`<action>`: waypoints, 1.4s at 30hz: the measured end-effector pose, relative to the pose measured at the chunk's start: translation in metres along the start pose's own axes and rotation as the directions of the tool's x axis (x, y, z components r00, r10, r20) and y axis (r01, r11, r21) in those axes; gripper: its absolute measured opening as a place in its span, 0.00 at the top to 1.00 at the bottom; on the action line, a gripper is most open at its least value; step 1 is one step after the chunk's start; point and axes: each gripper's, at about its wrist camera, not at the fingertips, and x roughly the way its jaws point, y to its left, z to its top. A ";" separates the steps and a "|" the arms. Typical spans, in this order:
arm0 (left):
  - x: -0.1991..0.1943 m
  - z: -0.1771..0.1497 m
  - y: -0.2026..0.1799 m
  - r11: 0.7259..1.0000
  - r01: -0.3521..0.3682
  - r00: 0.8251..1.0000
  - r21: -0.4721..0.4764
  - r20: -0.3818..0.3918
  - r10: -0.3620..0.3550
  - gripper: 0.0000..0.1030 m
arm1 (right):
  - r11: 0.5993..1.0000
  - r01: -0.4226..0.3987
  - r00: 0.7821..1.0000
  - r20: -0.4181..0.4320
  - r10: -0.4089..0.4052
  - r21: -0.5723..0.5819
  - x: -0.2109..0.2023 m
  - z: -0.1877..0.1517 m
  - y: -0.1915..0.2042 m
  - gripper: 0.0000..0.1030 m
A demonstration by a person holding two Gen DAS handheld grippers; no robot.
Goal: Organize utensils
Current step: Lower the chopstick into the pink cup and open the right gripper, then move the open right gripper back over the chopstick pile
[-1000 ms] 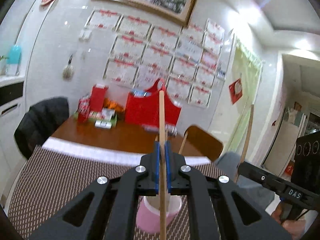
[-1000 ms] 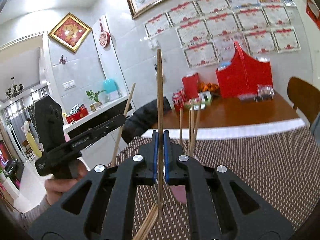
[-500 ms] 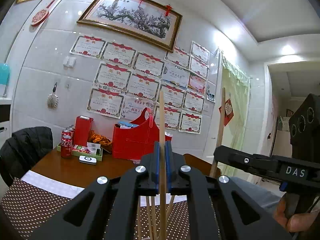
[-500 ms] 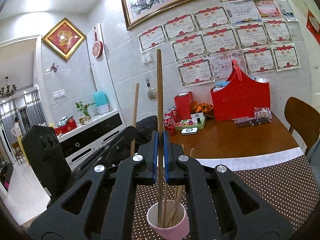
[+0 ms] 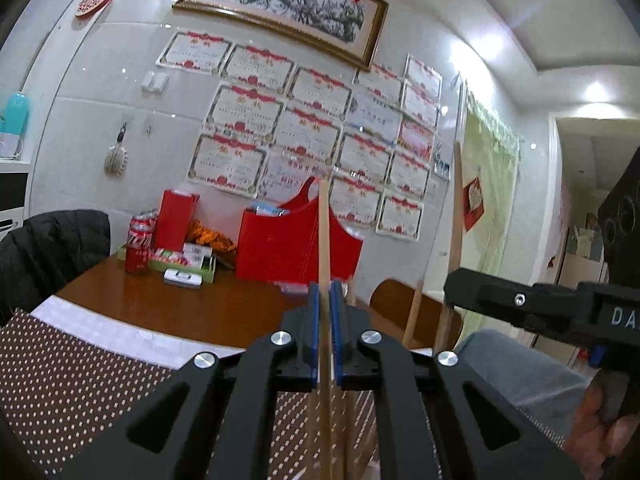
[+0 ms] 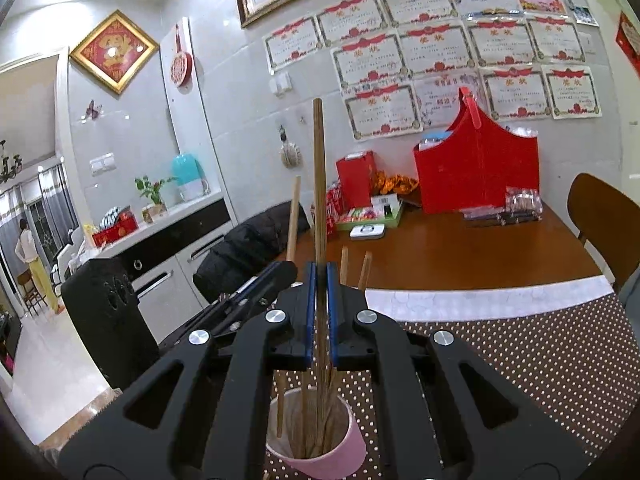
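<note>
My left gripper [image 5: 325,292] is shut on a pale wooden chopstick [image 5: 324,236] that stands upright between its blue pads. My right gripper [image 6: 320,276] is shut on a darker chopstick [image 6: 319,180], also upright, with its lower end down inside the pink cup [image 6: 354,450]. The cup holds several more chopsticks [image 6: 344,264]. In the right wrist view the left gripper [image 6: 286,270] sits close on the left with its chopstick [image 6: 294,216]. In the left wrist view the right gripper [image 5: 454,292] is at the right with its chopstick [image 5: 458,200]. The cup is hidden under the left gripper's fingers.
The cup stands on a brown dotted mat [image 6: 540,360] at the near end of a wooden table [image 6: 460,252]. At the far end are a red basket [image 6: 476,172], cans [image 5: 138,244] and boxes. A wooden chair [image 6: 600,216] is on the right, a black jacket [image 5: 48,248] on the left.
Both grippers have drawn close together over the cup, each still holding its chopstick. The right chopstick's lower end has gone down into the cup, and the left gripper has sunk lower.
</note>
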 end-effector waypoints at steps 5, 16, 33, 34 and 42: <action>-0.016 -0.002 0.005 0.998 -0.056 0.997 0.023 -0.045 0.057 0.26 | 0.999 0.006 1.000 -0.019 -0.005 0.044 -0.004 -0.010 -0.005 0.10; -0.100 0.014 -0.008 0.978 -0.163 0.979 0.133 -0.100 0.177 0.15 | 0.988 0.073 0.997 0.015 -0.076 0.139 -0.062 -0.022 -0.017 0.06; -0.174 -0.031 -0.026 0.962 -0.199 0.915 0.186 -0.317 0.251 0.15 | 0.970 0.128 0.982 -0.167 -0.094 0.208 -0.115 -0.097 -0.016 0.06; -0.176 -0.034 -0.027 0.961 -0.202 0.912 0.188 -0.321 0.254 0.15 | 0.970 0.128 0.981 -0.171 -0.093 0.208 -0.117 -0.100 -0.016 0.06; -0.186 -0.054 -0.029 0.960 -0.206 0.896 0.190 -0.358 0.263 0.15 | 0.964 0.123 0.973 -0.220 -0.071 0.234 -0.116 -0.128 -0.017 0.06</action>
